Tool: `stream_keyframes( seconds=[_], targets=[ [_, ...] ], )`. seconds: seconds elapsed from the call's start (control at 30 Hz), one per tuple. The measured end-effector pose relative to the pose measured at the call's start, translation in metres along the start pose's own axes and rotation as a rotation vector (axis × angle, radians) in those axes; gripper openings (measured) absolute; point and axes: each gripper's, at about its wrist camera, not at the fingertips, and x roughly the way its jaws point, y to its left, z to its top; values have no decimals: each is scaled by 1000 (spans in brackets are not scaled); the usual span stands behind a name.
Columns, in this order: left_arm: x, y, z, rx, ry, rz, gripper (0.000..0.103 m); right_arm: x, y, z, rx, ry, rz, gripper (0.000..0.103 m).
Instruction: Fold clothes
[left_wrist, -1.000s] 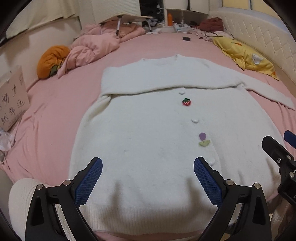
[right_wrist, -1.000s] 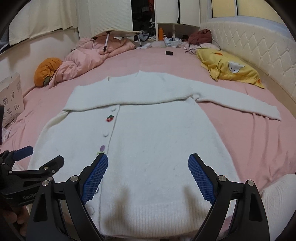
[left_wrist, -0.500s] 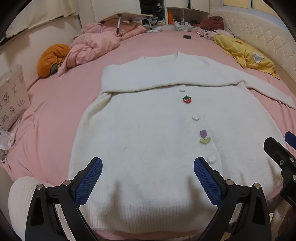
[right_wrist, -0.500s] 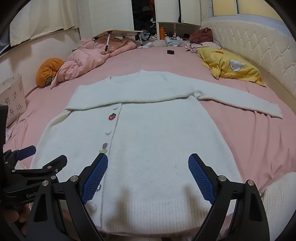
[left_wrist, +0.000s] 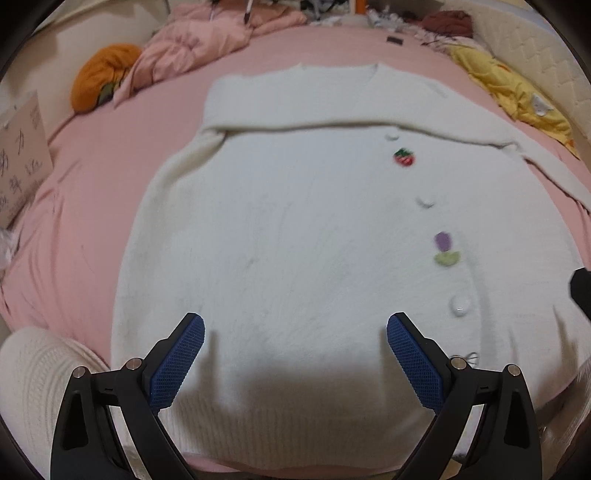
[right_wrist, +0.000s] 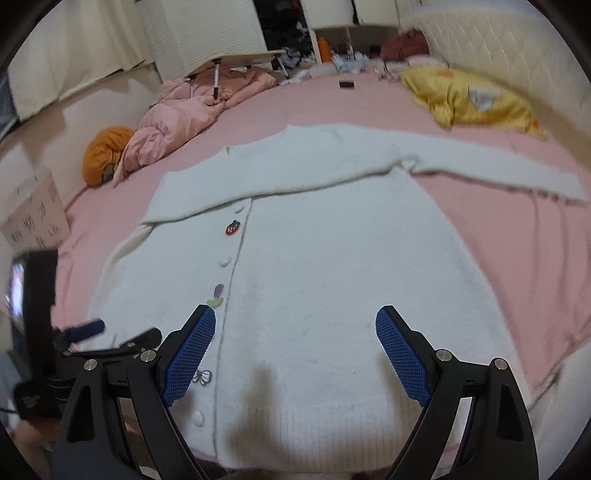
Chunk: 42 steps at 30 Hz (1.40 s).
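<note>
1. The white knit cardigan (right_wrist: 325, 266) lies flat, front up, on the pink bed (right_wrist: 517, 236); one sleeve is folded across the chest, the other stretches out over the sheet.
2. It looks soft, light and floppy, likely to sag and stretch when lifted.
3. The left hand-held gripper (left_wrist: 295, 354) and right hand-held gripper (right_wrist: 295, 347) both hover over the ribbed hem, jaws wide apart, holding nothing.
4. Best hold, I judge: pinch the thicker hem near each bottom corner, clear of the buttons.

The cardboard sign (right_wrist: 35, 214) at the bed's left edge bears handwritten Chinese characters, too blurred to read.
</note>
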Motion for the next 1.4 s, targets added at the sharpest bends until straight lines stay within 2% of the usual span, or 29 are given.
stream_keyframes(
  seconds=[0.17, 0.33, 0.47, 0.67, 0.8, 0.93, 1.0, 1.27, 1.4],
  targets=[
    [16, 6, 0, -36, 54, 10, 100, 4, -28, 10, 134, 15, 82, 89],
    [25, 3, -1, -44, 70, 14, 103, -7, -83, 37, 349, -46, 219, 89],
    [33, 3, -2, -54, 82, 11, 103, -16, -159, 69, 559, -135, 235, 89],
    [35, 11, 1, -43, 76, 20, 103, -34, -322, 109, 933, -335, 198, 89],
    [37, 13, 4, -42, 74, 27, 103, -45, -420, 100, 1185, -436, 194, 89],
    [41, 14, 7, -41, 74, 46, 103, -25, -472, 82, 1337, -433, 242, 89],
    [42, 14, 8, -41, 75, 53, 103, -14, -478, 81, 1348, -426, 264, 89],
    [50, 17, 14, -42, 69, 65, 103, 17, -493, 121, 1232, -373, 208, 89],
    [55, 19, 17, -41, 68, 68, 103, 24, -489, 121, 1189, -361, 148, 87]
  ],
)
